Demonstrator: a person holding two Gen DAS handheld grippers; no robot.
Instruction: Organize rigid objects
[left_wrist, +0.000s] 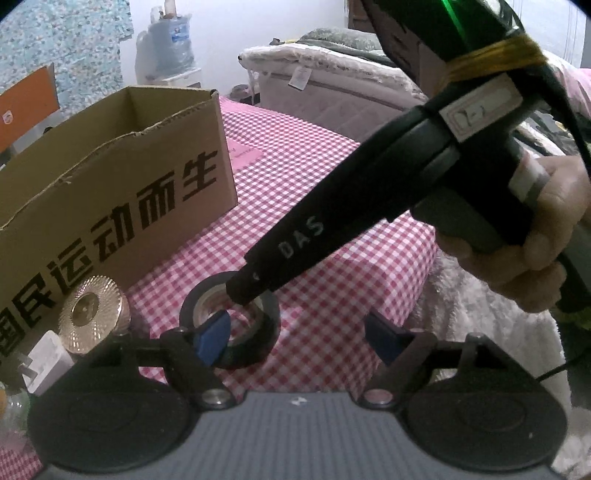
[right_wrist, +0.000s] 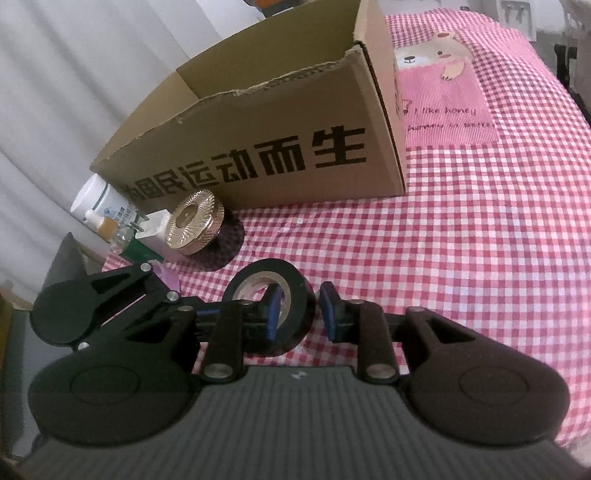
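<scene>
Pink gingham cloth (right_wrist: 480, 240) covers the table. Near a brown cardboard box (right_wrist: 295, 122), a black plastic tape roll (right_wrist: 255, 271) stands tilted. The right gripper (right_wrist: 299, 310) pinches its wall, one pad inside the core, while the left gripper (left_wrist: 299, 336) gapes, released. The roll is probably light, stiff and slick-sided, so the wall grip suits it.

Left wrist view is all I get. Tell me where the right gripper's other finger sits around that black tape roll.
Observer: Outside the tape roll. The right gripper straddles its wall, one pad in the hole. Whether the pads press, I cannot tell.
Operator: Report what hides behind the gold lid.
Observer: A white bottle and a small dropper bottle, beside the cardboard box.
</scene>
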